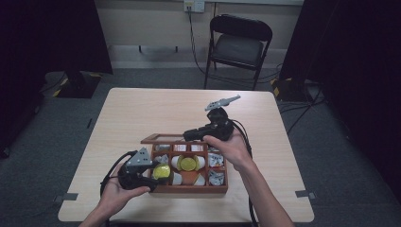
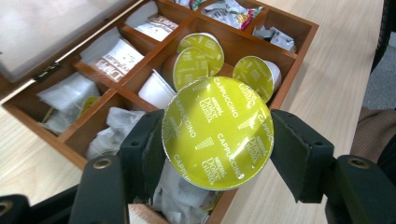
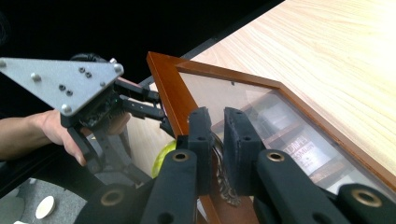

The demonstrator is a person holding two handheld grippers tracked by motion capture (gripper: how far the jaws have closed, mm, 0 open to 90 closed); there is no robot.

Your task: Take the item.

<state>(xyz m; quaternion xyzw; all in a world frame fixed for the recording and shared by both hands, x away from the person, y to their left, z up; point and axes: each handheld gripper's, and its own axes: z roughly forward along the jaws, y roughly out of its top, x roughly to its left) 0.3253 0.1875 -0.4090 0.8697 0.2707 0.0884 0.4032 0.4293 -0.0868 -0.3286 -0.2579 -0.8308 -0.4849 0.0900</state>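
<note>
The yellow-green capsule (image 2: 217,133) sits clamped between the left gripper's (image 2: 217,154) fingers (image 2: 144,151).

The yellow-green foil lid of the capsule (image 2: 217,133) in the left tool (image 2: 212,154) is showing "NESCAFÉ Dolce Gusto" and "CAPPUCCINO", repeating in white around a small cup sign. The three capsules (image 2: 194,67) lying in the box (image 2: 299,39) are carrying the same white print, too small to read. The white sachets (image 2: 116,58) are bearing brown lettering that is staying illegible.
</note>
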